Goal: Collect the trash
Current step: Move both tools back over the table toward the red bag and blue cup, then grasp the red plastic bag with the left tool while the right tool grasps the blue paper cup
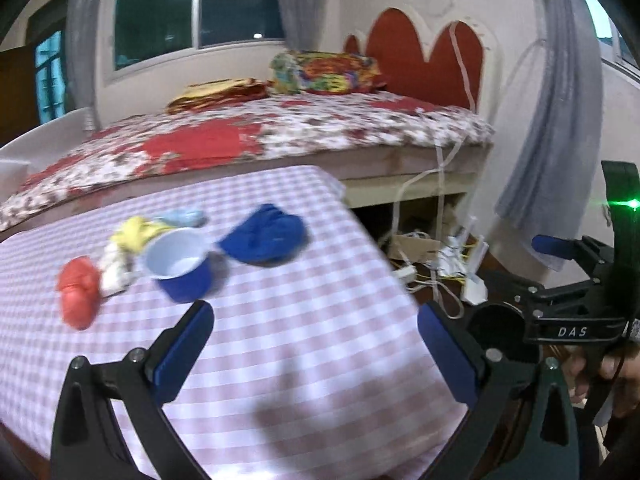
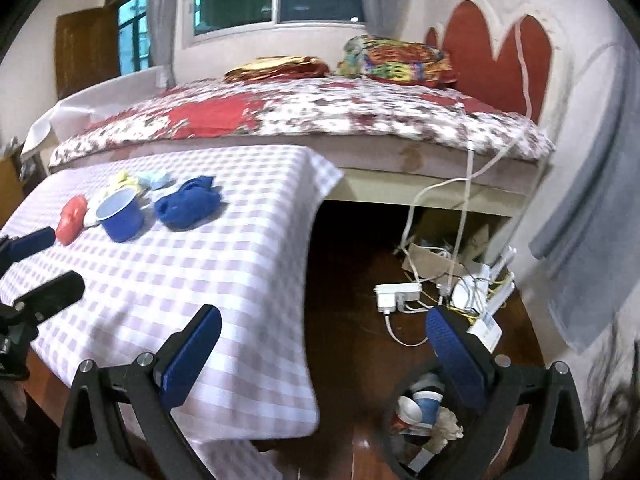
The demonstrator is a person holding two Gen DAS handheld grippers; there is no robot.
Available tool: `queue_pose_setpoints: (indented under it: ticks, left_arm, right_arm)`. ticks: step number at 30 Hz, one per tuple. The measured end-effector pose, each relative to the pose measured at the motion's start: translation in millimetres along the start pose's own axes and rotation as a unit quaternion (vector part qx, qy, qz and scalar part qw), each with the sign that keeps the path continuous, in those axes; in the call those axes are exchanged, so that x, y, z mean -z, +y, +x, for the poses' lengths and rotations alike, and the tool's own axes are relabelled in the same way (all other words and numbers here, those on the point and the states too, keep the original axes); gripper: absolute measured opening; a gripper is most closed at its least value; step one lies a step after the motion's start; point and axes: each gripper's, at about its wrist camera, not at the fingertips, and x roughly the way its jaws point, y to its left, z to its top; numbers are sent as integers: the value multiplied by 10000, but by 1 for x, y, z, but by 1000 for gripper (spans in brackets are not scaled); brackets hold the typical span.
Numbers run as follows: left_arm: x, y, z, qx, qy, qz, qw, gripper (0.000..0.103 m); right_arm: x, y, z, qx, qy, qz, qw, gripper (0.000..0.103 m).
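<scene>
The left gripper (image 1: 314, 328) hangs over the near part of a table with a pink-checked cloth (image 1: 280, 340), its blue-padded jaws spread wide and holding nothing. The right gripper (image 2: 322, 332) is likewise spread wide and empty, one finger over the table's corner, the other over the dark floor (image 2: 344, 280). In the left view it shows at the right edge, and white letters on its black body read "DAS" (image 1: 572, 332); no other writing can be read.

The trash sits in a cluster at the far left of the cloth: a blue cup (image 1: 180, 268) with a white inside, tilted toward the camera; a crumpled blue wad (image 1: 264, 238) just to its right; a red lump (image 1: 78, 294) to its left; and yellow (image 1: 134, 234), white (image 1: 114, 270) and pale-blue (image 1: 184, 216) scraps behind it. The frames are blurred, so which pieces touch cannot be told.

On the floor below the right gripper stands a dark bin (image 2: 396, 432) holding another blue cup (image 2: 426, 406) and crumpled paper (image 2: 446, 426). Beyond it lie a white power strip (image 2: 396, 296) and tangled cables (image 2: 460, 272), by a bed (image 2: 320, 116) with a floral cover.
</scene>
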Motion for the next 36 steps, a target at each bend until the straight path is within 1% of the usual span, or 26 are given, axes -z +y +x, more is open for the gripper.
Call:
queue_pose_setpoints:
  ticks: [4, 14, 18, 24, 27, 29, 31, 36]
  left_arm:
    - [2, 25, -5, -199, -34, -180, 9996, 102]
    - [15, 83, -21, -566, -98, -553, 9968, 102]
    - [23, 113, -28, -810, -87, -758, 9938, 102]
    - [40, 160, -33, -1213, 52, -1042, 9871, 102]
    - [45, 183, -29, -1368, 145, -1167, 9836, 99]
    - [48, 196, -23, -1424, 249, -1241, 9817, 93]
    - [50, 207, -16, -1505, 346, -1308, 9793, 92]
    - [49, 230, 0, -1592, 401, -1534, 9744, 92]
  right_arm:
    - [-9, 23, 6, -260, 62, -125, 9996, 103]
    - [-26, 83, 15, -679, 30, -596, 9959, 103]
    - [-30, 110, 19, -850, 30, -824, 9930, 103]
    - [-39, 149, 28, -1104, 31, -1060, 9882, 103]
    - [-43, 169, 37, -1208, 67, -1144, 9860, 103]
    - [-46, 184, 44, -1281, 96, -1204, 9844, 103]
    - [-50, 196, 53, -1338, 151, -1237, 9831, 103]
    - [-58, 227, 80, -1337, 308, -1260, 9825, 103]
